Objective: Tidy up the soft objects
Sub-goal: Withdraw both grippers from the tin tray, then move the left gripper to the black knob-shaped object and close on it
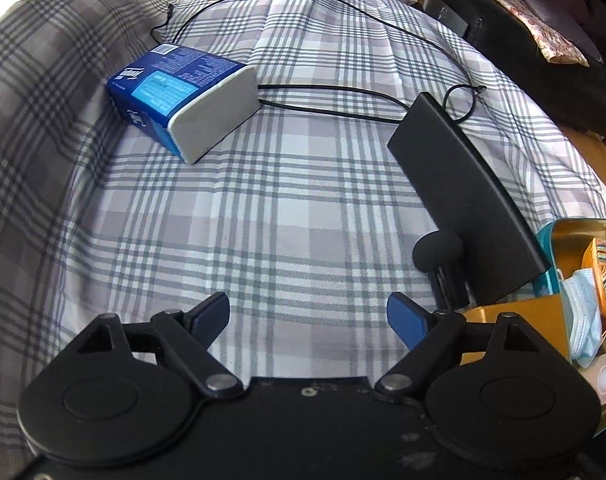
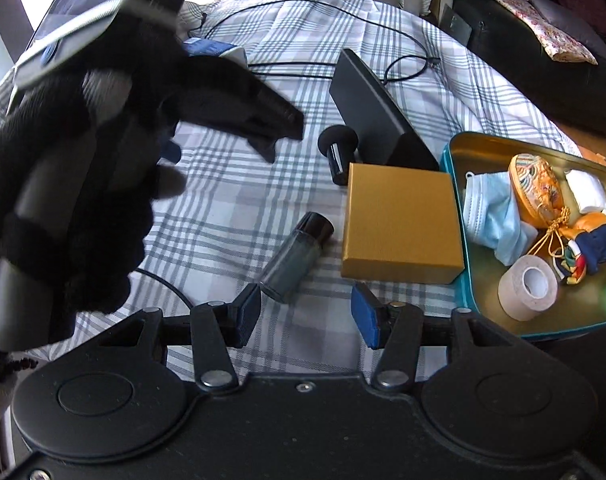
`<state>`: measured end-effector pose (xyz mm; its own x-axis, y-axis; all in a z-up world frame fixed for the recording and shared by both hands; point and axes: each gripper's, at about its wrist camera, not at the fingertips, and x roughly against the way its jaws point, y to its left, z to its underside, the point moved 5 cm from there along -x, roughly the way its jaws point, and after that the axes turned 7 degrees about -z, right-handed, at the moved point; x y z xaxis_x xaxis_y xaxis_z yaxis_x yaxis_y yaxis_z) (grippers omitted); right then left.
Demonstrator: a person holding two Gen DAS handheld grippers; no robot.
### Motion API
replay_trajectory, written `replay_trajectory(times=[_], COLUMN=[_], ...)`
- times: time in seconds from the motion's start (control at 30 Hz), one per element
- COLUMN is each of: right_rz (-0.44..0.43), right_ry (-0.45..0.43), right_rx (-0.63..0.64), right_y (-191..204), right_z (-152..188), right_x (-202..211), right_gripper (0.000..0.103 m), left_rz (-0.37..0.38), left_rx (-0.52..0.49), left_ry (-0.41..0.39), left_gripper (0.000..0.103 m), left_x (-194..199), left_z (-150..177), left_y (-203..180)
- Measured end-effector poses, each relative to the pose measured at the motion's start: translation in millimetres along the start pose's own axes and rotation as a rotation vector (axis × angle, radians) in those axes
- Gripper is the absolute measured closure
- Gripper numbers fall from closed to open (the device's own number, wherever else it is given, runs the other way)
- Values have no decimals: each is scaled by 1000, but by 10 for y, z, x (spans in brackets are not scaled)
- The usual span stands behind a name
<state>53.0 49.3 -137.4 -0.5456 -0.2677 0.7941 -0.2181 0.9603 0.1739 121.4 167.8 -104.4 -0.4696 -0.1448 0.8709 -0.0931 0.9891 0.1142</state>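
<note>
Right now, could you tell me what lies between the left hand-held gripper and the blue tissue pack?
Only bare plaid bedsheet, seen in the left wrist view.

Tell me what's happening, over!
Left gripper open, empty. Right gripper open, empty. Tissue pack waiting on bed. Small bottle right ahead.

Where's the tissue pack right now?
In the left wrist view the tissue pack lies on the plaid sheet, far left, touching the black cable, well left of the black slab.
</note>
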Motion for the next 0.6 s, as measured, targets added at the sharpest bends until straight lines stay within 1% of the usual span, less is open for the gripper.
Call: replay_trajectory(times=[0.3, 0.4, 0.6], right_rz=[-7, -10, -19], right_ry=[5, 5, 8], right_rx=[-3, -6, -2], right_y=[-7, -8, -5], right_z=[-5, -3, -13], right_x=[-50, -48, -55], right_gripper=[52, 52, 52], left_rz=[63, 72, 125], left_rx=[2, 3, 35], left_ry=[32, 43, 58], left_gripper=[18, 17, 16], left_x=[-217, -288, -309], left_z=[-204, -225, -232], left_y=[-376, -429, -462])
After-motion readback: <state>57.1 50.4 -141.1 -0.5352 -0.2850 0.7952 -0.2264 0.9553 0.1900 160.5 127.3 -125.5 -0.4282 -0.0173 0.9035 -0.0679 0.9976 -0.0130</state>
